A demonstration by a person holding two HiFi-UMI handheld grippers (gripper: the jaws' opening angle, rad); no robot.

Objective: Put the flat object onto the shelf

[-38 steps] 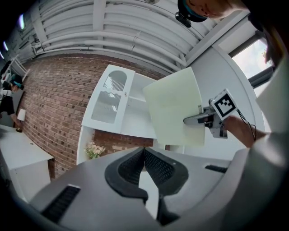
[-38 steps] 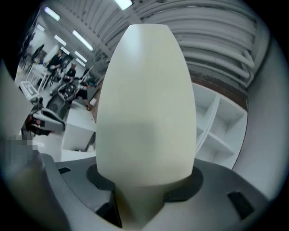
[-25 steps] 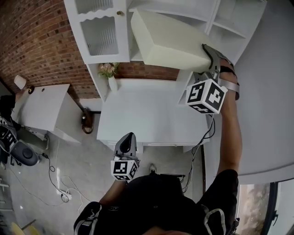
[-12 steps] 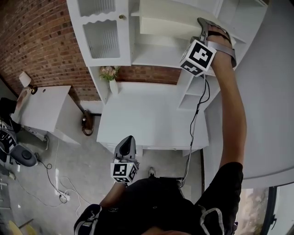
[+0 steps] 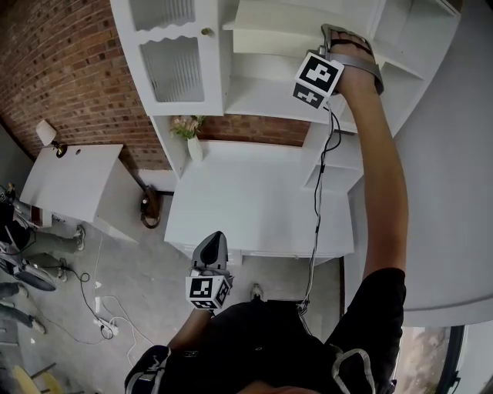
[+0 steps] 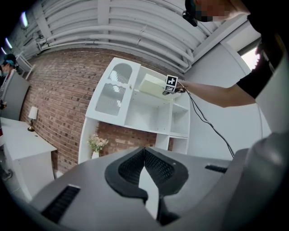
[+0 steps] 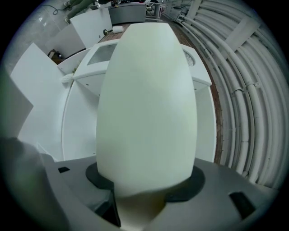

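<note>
Head view: the person's right arm reaches up to the top of the white shelf point(image 5: 262, 96). There the right gripper point(image 5: 343, 46) holds the flat object point(image 5: 277, 17) by its near end. The object is a pale cream slab. It lies in the upper middle compartment, its far end well inside and its gripped end at the front edge, close to the upright on the right. The right gripper view shows the slab's smooth, matt face running straight out from between the dark fingers point(image 7: 97, 173). The pads lie against both sides of it as they begin to part.

Below the shelf, a wide white table point(image 5: 246, 192) stands against a rough red brick wall point(image 5: 69, 69). Only a small vase of flowers point(image 5: 190, 135) occupies its back left corner. The shelf's left door point(image 5: 181, 65) has a ribbed glass panel with a scalloped top edge.

The left gripper point(image 5: 213, 246) hangs low in front of the person's body, off the table's front edge and well apart from the shelf. Its ribbed black fingers are closed tip to tip on nothing.
</note>
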